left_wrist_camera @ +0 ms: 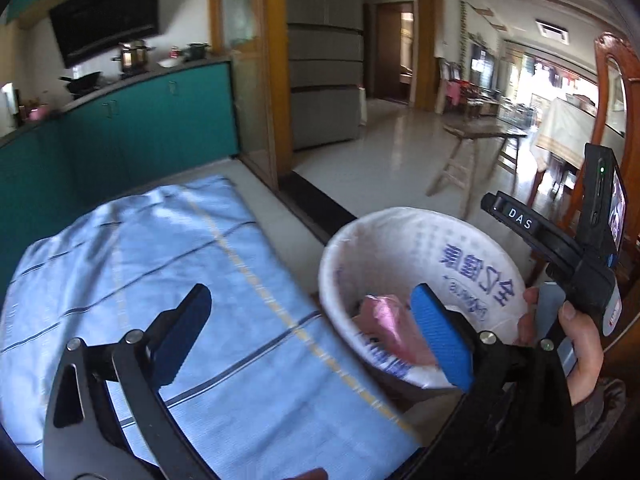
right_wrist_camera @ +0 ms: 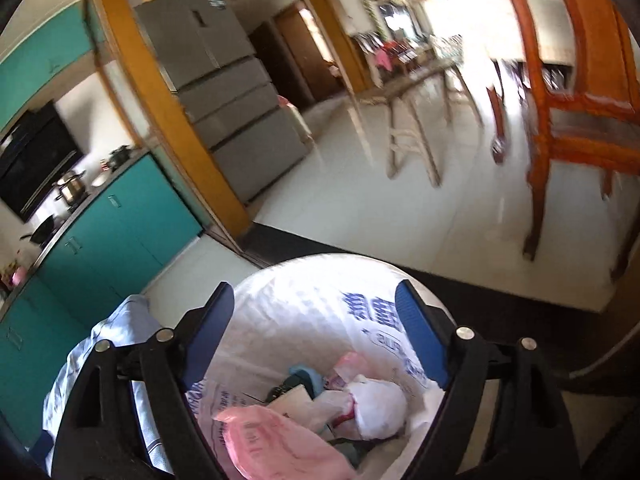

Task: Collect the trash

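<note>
- A grey refrigerator (left_wrist_camera: 326, 80) stands against the far wall; it serves as the landmark here.
- Left of the refrigerator, past a wooden door frame (right_wrist_camera: 160, 112), runs a row of teal cabinets (left_wrist_camera: 132, 128).
- On the bench (left_wrist_camera: 132, 80) above those cabinets sit a steel pot (left_wrist_camera: 134, 54) and a dark wok (left_wrist_camera: 84, 80), under a black range hood (left_wrist_camera: 106, 16).
- Nearer than the refrigerator, a light blue striped cloth (left_wrist_camera: 160, 272) lies spread out.
- Right of the refrigerator stand a wooden bench (left_wrist_camera: 476, 140) on the pale tiled floor (right_wrist_camera: 400, 216) and a reddish wooden chair (right_wrist_camera: 568, 100).
</note>
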`<action>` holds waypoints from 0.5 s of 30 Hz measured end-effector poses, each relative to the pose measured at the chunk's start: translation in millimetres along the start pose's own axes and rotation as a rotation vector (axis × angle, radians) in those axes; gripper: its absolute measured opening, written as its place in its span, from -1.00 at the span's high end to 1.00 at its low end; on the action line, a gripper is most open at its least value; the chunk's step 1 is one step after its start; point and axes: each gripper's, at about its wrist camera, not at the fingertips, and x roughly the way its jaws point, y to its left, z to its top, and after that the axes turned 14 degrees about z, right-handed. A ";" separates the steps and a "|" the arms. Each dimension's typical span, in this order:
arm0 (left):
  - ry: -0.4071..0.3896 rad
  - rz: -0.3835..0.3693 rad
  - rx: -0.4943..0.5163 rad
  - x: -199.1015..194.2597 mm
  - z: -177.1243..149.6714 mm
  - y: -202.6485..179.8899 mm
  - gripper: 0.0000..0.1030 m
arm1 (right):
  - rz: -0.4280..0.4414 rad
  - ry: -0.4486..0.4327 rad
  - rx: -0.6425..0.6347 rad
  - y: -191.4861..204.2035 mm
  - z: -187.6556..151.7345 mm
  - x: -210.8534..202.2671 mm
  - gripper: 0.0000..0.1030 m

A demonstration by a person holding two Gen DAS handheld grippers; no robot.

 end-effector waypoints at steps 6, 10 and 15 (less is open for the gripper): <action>-0.017 0.107 -0.090 -50.1 -11.0 61.7 -0.93 | 0.101 -0.018 -0.212 38.4 -18.8 -9.8 -0.76; -0.062 0.162 -0.093 -87.9 -18.2 95.9 -0.94 | 0.154 0.036 -0.244 57.6 -40.7 -42.4 -0.81; -0.070 0.186 -0.113 -120.8 -27.4 124.3 -0.94 | 0.234 0.046 -0.316 91.8 -50.3 -121.0 -0.94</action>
